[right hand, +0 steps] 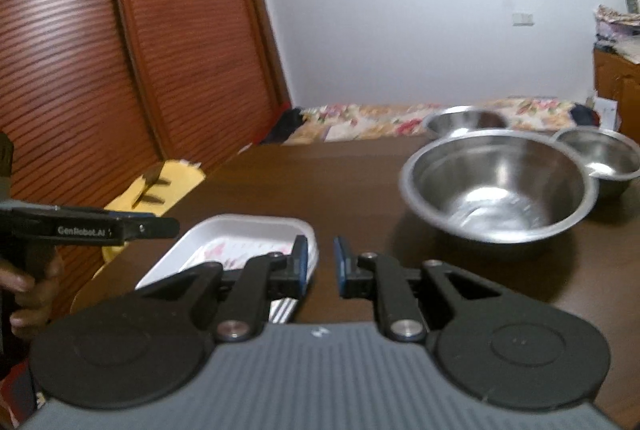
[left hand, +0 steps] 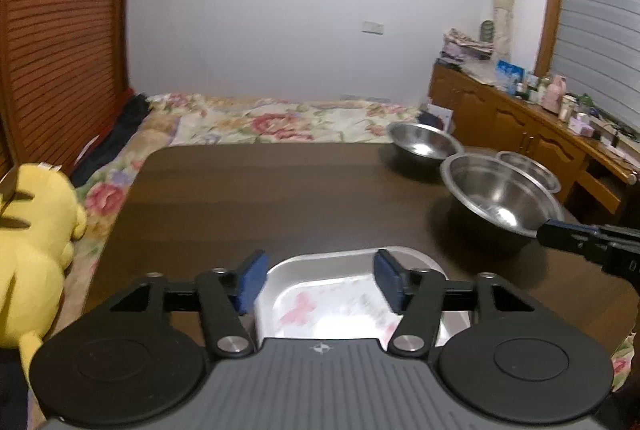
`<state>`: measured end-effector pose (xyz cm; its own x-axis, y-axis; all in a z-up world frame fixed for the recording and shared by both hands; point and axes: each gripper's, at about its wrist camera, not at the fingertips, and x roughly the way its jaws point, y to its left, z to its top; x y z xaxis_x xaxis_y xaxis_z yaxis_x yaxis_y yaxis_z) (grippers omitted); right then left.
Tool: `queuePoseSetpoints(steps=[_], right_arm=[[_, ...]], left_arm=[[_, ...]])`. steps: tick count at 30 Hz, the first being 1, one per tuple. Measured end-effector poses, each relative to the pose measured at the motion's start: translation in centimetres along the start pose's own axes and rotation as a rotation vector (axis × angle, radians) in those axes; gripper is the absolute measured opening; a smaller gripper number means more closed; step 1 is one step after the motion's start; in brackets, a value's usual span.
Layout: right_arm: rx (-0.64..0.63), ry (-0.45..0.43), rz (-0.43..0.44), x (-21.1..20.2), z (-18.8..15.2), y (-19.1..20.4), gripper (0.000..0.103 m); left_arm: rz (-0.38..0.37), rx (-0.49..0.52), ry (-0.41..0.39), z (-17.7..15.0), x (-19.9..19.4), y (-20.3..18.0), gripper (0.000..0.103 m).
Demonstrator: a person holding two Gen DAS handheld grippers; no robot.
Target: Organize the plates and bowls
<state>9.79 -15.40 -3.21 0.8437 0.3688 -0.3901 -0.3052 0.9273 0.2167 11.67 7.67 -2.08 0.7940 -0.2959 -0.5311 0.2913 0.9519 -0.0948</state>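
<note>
A white rectangular plate (left hand: pixel 332 294) with a pink print lies at the near edge of the dark table (left hand: pixel 260 198). My left gripper (left hand: pixel 320 264) hovers just over it, open, its blue pads clear of the plate on both sides. Three steel bowls stand at the right: a large one (right hand: pixel 496 186), one behind it (right hand: pixel 464 120) and one to its right (right hand: pixel 600 154). My right gripper (right hand: pixel 321 254) is shut with nothing in it, short of the large bowl and beside the plate (right hand: pixel 240 238). In the left wrist view its tip (left hand: pixel 556 232) shows in front of the large bowl's (left hand: pixel 500 194) rim.
A yellow plush toy (left hand: pixel 36 254) lies off the table's left edge. Behind the table is a bed with a floral cover (left hand: pixel 280 118). Slatted wooden doors (left hand: pixel 60 30) stand at the left, and a cluttered wooden cabinet (left hand: pixel 520 126) runs along the right. A hand (right hand: pixel 24 286) holds the left gripper.
</note>
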Motion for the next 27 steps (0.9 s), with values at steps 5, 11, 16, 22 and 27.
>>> queuePoseSetpoints(steps=[5,11,16,22,27], right_arm=[[0.021,-0.055,-0.044,-1.9,1.3,-2.6,0.030],[0.015,-0.106,-0.122,-3.4,2.1,-5.6,0.062],[0.021,-0.130,-0.170,-3.3,2.5,-7.4,0.072],[0.037,-0.130,-0.199,-2.8,2.9,-8.8,0.079],[0.040,-0.114,-0.223,-2.3,2.5,-9.9,0.083]], left_arm=[[-0.039,0.045,-0.020,1.3,1.2,-2.6,0.083],[-0.093,0.085,-0.042,2.6,3.3,-5.9,0.094],[-0.144,0.092,-0.027,3.3,5.7,-8.0,0.094],[-0.147,0.091,-0.029,4.2,7.7,-9.0,0.094],[-0.146,0.103,-0.021,4.5,9.0,-9.3,0.095]])
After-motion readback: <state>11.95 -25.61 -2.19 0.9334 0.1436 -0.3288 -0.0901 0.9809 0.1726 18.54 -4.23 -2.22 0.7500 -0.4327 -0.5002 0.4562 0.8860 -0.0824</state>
